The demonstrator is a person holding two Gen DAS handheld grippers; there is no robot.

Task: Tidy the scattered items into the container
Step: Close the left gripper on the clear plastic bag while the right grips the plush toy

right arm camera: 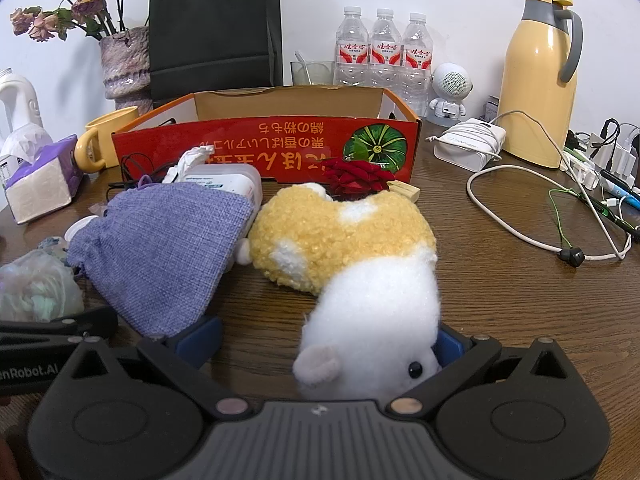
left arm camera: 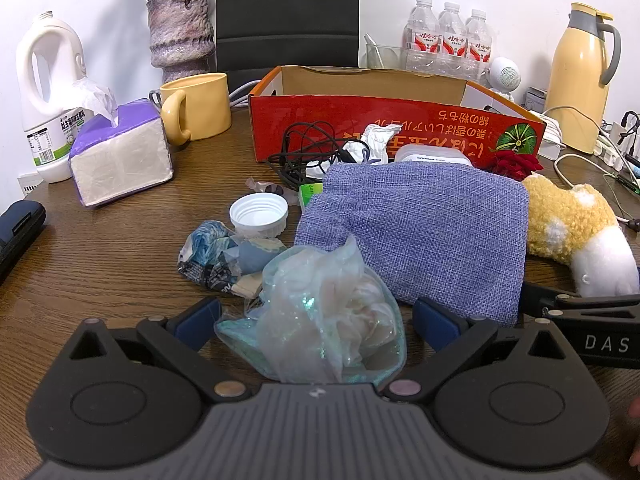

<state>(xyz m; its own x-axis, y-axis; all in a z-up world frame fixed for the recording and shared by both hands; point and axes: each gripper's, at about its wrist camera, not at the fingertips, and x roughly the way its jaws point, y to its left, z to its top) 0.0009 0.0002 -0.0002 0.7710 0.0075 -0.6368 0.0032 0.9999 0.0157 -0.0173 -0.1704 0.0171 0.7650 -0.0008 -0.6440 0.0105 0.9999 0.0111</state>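
Red box [right arm camera: 264,148]: open top unobstructed, inside bare. Front approach blocked by blue pouch [right arm camera: 164,248], plush toy [right arm camera: 344,240], cable tangle [left arm camera: 304,152], white cap [left arm camera: 259,216]. Bare surface [right arm camera: 500,300] right of toy, up to white cord [right arm camera: 520,232].

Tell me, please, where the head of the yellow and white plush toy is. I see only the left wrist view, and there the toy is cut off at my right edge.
Observer: The head of the yellow and white plush toy lies between the open fingers of the right tool, with its black eye toward the camera.
Operator: Do both pads press on it?
Observer: No. The left blue pad stands apart from it, with bare wooden table between them.
Operator: What lies beside the red fabric rose?
Observer: A small pale wooden block lies to the right of the red fabric rose, in front of the red cardboard box.
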